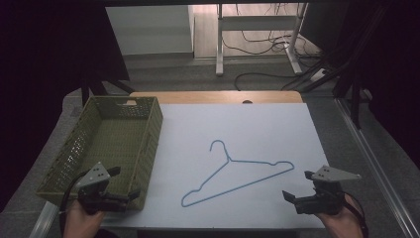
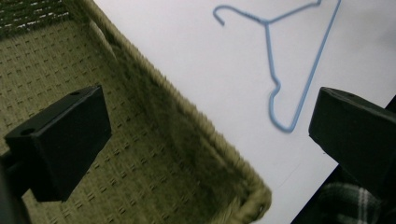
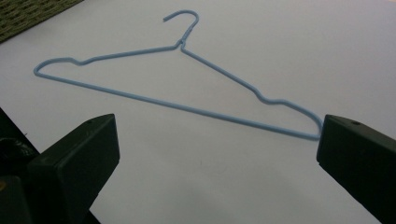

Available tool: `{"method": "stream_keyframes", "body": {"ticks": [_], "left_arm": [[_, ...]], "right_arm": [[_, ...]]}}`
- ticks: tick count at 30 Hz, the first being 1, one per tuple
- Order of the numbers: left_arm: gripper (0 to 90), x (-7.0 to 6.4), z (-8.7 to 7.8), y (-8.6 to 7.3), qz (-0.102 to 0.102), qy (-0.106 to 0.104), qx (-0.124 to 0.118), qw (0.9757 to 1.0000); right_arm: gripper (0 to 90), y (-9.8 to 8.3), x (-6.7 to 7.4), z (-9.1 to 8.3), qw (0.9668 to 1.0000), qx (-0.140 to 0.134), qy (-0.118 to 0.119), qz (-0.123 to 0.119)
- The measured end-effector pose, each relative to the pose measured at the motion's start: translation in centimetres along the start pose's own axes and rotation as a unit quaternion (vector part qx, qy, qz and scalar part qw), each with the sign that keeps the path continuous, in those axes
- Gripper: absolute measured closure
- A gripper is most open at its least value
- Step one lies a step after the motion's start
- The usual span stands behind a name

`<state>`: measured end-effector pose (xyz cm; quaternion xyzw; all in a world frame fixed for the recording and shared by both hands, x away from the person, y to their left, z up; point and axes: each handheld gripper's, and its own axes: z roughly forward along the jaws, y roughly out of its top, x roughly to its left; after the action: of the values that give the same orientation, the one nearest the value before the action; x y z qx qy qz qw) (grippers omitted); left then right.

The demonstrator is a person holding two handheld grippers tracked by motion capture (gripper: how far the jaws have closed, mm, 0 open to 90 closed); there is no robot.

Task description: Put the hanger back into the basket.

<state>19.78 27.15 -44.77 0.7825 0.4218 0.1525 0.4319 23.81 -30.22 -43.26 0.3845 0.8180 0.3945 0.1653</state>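
Note:
A light blue wire hanger (image 1: 229, 159) lies flat on the white sheet (image 1: 257, 124), hook pointing away from me. To its left stands an empty olive woven basket (image 1: 151, 141). My left gripper (image 1: 125, 183) is open over the basket's near right corner, with nothing between its jaws. In the left gripper view (image 2: 210, 112) the basket rim (image 2: 196, 116) runs diagonally and the hanger (image 2: 266, 22) lies beyond it. My right gripper (image 1: 298, 185) is open near the sheet's front right, a little short of the hanger's right end. In the right gripper view (image 3: 217, 140) the hanger (image 3: 180, 45) lies ahead.
The white sheet covers a wooden table (image 1: 213, 96) whose far edge shows behind it. Beyond the table are a grey floor, desk legs (image 1: 219, 44) and loose cables. A rail (image 1: 376, 163) runs along the floor at the right.

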Motion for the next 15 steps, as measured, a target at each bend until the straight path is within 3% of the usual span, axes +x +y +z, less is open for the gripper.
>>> {"method": "stream_keyframes", "body": {"ticks": [2,5,8,15], "left_arm": [[0.0,0.0,0.0,0.3,-0.01,-0.011,-0.008,0.9998],[0.0,-0.2,0.0,0.8,-0.008,-0.015,-0.017,0.9997],[0.0,-0.7,0.6,1.4,0.017,-0.01,-0.005,0.9998],[0.0,-1.6,1.5,2.1,0.03,-0.026,0.003,0.9992]], "right_arm": [[0.0,0.5,0.2,0.5,1.0,0.003,0.0,-0.007],[0.0,0.8,0.3,0.8,0.9999,0.006,0.003,-0.013],[0.2,1.2,0.4,1.3,0.9997,0.01,0.004,-0.02],[0.4,1.9,0.1,1.9,0.9996,0.014,0.01,-0.021]]}}
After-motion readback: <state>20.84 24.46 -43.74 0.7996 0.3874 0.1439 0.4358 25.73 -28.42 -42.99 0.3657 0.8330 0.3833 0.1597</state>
